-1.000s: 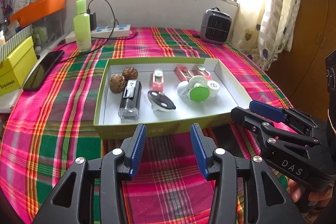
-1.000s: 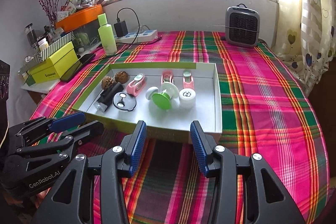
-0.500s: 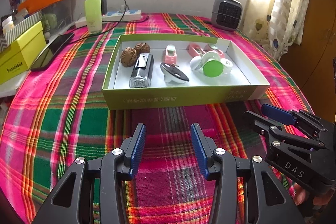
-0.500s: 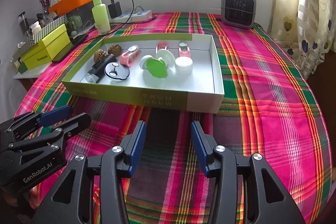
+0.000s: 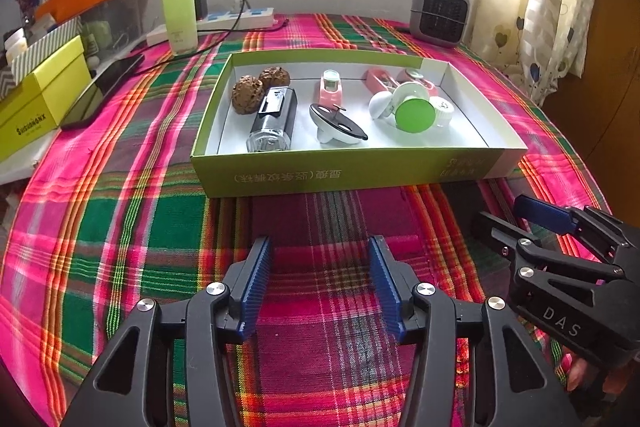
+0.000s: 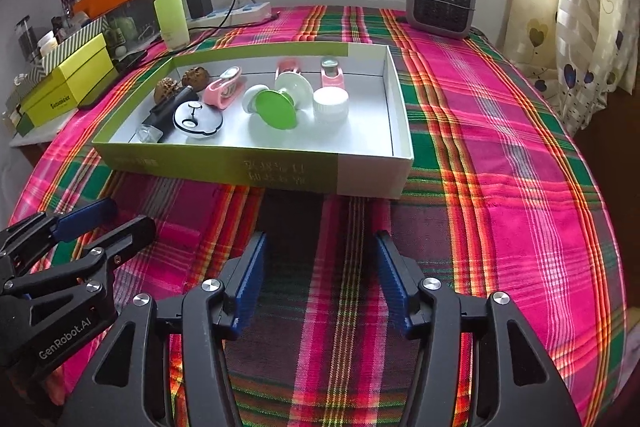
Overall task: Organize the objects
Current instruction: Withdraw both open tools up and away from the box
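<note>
1. Both claws now sit farther back from the green tray than a second ago: in the earlier left-wrist view its near wall lay just above the blue pads, and now a wide band of plaid cloth separates them.
2. Left claw, at the bottom centre of its own view: jaws apart and opening, with only cloth between them. Right claw: also apart and opening, nothing between the pads.
3. The tray rests on the tabletop in the middle of both views. Inside it lie two walnuts at the upper left, a dark bottle on its side below them, pink clips along the far wall, a black-and-white oval piece in the centre, and the green disc with white caps at the right.
4. Judging by this, the gathering looks done: every small item is inside the tray and neither claw carries anything.
5. What could remain is unclear; the green lotion bottle, phone and yellow box stand outside, at the upper left, possibly not part of the job.
</note>
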`<state>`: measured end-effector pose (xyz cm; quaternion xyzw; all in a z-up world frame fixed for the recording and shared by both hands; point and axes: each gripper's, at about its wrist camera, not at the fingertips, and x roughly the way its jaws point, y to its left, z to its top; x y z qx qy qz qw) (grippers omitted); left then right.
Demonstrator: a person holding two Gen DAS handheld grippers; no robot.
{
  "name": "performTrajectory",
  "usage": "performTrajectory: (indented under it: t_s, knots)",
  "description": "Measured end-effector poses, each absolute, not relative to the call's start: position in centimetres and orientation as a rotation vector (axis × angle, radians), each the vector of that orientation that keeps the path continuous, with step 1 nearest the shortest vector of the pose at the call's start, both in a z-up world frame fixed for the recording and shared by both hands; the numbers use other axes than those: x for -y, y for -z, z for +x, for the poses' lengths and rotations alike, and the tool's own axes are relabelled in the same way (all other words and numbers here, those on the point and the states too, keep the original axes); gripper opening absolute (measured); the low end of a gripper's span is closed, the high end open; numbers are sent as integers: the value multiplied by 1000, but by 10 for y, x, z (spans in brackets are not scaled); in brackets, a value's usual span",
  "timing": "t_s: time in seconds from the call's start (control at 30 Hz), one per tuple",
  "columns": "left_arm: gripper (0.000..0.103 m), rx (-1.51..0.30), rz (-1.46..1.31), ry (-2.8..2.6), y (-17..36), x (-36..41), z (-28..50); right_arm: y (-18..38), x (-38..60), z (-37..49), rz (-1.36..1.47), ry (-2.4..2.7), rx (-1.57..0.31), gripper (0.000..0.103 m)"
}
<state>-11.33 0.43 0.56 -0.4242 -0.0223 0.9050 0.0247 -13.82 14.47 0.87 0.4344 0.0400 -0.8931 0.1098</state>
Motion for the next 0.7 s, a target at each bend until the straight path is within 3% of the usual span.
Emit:
performTrajectory:
  t_s: [0.7]
  knots:
    - [49, 64, -1314, -2802, -5, -6, -114, -7, -141, -137, 1280, 2621, -146, 60]
